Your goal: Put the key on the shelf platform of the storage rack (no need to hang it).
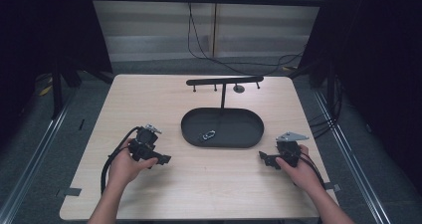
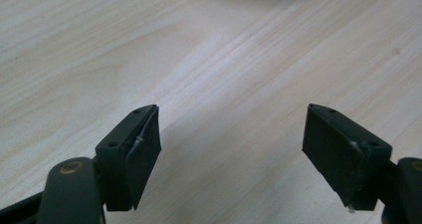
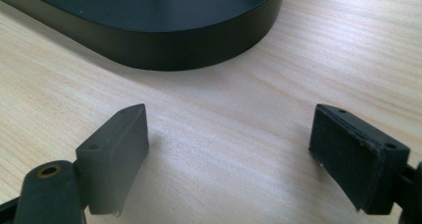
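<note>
Light wood desk (image 1: 209, 179), black oval tray (image 1: 249, 134) sits near its centre, slightly toward the far edge, long axis running left-right, parallel to the far edge. A thin black post rises from the tray's far side and carries a horizontal T-bar rack (image 1: 224, 80) with short pegs hanging under it; the bar also runs left-right. Inside the tray, toward its left-near part, lies a small silver metal piece (image 1: 208, 135), looks like a clip or carabiner, too small to tell exactly; its long axis is diagonal, one end toward the far-right, the other toward the near-left. Left gripper (image 1: 161, 159) is held by the left hand (image 1: 127, 167) over the left-near part of the desk, just beside the tray's left end, jaws pointing right. In the left gripper view the left gripper (image 2: 231, 149) has jaws well apart, nothing between them, bare wood grain below, a sliver of tray rim at the top edge. Right gripper (image 1: 263, 158) is held by the right hand (image 1: 298, 169) near the desk's right edge, beside the tray's right-near end, grey three-cornered plate on top, jaws pointing left. In the right gripper view the right gripper (image 3: 229, 149) is spread wide too, empty, with the tray wall (image 3: 164, 45) close ahead. Black cables trail from both grippers.
</note>
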`<control>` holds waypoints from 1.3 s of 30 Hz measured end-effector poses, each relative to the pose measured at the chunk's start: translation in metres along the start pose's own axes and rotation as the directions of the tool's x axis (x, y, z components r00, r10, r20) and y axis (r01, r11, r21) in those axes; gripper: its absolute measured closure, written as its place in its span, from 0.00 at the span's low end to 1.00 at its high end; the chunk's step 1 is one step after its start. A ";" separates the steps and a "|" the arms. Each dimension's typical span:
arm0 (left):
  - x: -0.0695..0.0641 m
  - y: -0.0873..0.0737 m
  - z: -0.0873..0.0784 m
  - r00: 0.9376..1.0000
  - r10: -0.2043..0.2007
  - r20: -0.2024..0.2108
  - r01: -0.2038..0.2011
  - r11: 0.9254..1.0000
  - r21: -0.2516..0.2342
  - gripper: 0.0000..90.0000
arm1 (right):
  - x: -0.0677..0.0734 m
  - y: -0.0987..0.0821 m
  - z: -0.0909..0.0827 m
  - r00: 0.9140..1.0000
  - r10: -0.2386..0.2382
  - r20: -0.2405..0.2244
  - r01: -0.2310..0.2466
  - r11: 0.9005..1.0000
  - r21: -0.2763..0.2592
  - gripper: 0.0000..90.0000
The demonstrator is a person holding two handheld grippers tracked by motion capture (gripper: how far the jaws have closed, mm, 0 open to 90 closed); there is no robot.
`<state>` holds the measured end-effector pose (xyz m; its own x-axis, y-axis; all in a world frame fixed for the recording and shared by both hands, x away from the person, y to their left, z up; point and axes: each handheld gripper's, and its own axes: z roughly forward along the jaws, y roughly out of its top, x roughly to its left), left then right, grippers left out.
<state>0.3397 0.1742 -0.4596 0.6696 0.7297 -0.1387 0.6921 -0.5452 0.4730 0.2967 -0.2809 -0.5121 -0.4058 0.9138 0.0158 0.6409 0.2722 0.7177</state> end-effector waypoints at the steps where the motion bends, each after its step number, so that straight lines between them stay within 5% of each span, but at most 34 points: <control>1: 0.000 0.000 0.000 1.000 0.000 0.000 0.000 1.000 0.000 0.25 | 0.000 0.000 0.000 1.000 0.000 0.000 0.000 1.000 0.000 0.17; 15: 0.009 -0.014 -0.003 1.000 -0.020 -0.003 0.020 1.000 -0.016 0.25 | 0.000 0.000 0.000 1.000 0.000 0.000 0.000 1.000 0.000 0.17; 39: 0.016 -0.038 0.002 1.000 0.010 -0.016 -0.010 1.000 -0.002 0.23 | 0.000 0.000 0.000 1.000 0.000 0.000 0.000 1.000 0.000 0.17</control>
<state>0.3247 0.2062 -0.4813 0.6721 0.7307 -0.1196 0.6847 -0.5519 0.4761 0.2967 -0.2809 -0.5121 -0.4056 0.9139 0.0160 0.6410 0.2719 0.7177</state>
